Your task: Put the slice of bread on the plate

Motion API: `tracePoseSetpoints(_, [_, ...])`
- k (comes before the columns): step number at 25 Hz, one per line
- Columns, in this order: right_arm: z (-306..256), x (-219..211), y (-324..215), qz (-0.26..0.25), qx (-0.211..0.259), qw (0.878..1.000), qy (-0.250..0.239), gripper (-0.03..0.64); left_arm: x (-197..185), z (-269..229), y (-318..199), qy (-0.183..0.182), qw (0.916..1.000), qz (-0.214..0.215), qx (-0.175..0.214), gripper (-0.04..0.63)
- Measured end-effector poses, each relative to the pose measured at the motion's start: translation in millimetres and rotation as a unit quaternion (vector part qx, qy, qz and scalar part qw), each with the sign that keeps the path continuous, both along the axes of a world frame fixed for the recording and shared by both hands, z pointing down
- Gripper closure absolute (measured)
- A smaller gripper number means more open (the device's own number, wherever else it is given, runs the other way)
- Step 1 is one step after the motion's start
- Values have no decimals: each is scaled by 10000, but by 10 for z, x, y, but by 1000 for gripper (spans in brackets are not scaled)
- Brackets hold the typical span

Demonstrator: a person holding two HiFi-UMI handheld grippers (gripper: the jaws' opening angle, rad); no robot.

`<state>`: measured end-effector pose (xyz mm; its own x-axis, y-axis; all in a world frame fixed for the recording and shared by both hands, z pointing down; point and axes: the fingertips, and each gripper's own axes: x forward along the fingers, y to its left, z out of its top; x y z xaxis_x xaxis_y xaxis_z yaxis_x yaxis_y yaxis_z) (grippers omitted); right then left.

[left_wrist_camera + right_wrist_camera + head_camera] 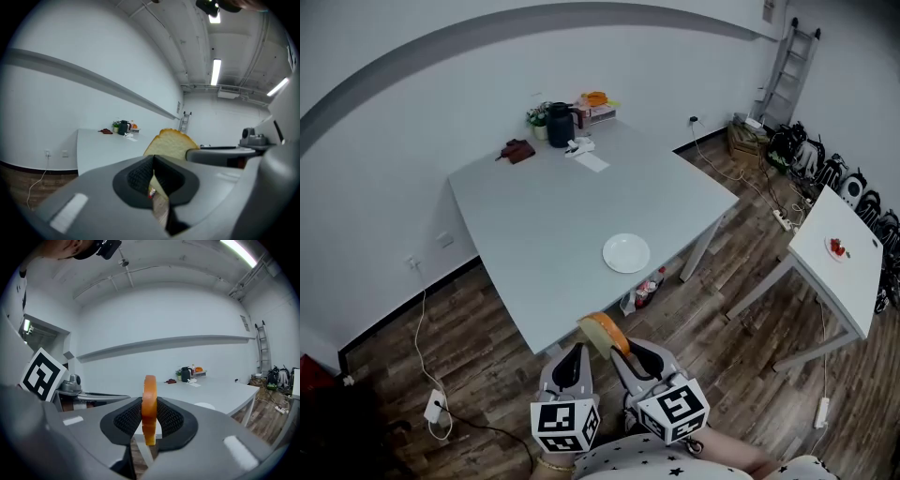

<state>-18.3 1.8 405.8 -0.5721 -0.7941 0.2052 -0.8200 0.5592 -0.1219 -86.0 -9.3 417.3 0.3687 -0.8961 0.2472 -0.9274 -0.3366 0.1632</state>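
Right claw (622, 359) clamped on bread slice (603, 330): slice upright, edge-on between my pads, held in air just outside table's (534, 216) near edge. Left claw (572, 364) closed, nothing in it, just beside right. White plate (626, 253) on table, close to near edge. Kettle (560, 124) at far corner.

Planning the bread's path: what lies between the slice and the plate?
Only bare table; nothing stands between the bread and the plate, as the head view shows.
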Motion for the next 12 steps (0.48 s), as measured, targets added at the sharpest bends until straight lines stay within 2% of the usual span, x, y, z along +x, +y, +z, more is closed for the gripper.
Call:
tracePoseSetpoints(6, [53,442,-564,-215,13,9998,46,531,421,22,-551,104,9997,-223,16,586])
tracePoseSetpoints(12, [172,790,-928,-188,-109,9998,-2,531,683,123,-814,128,9992,-370,-104,586])
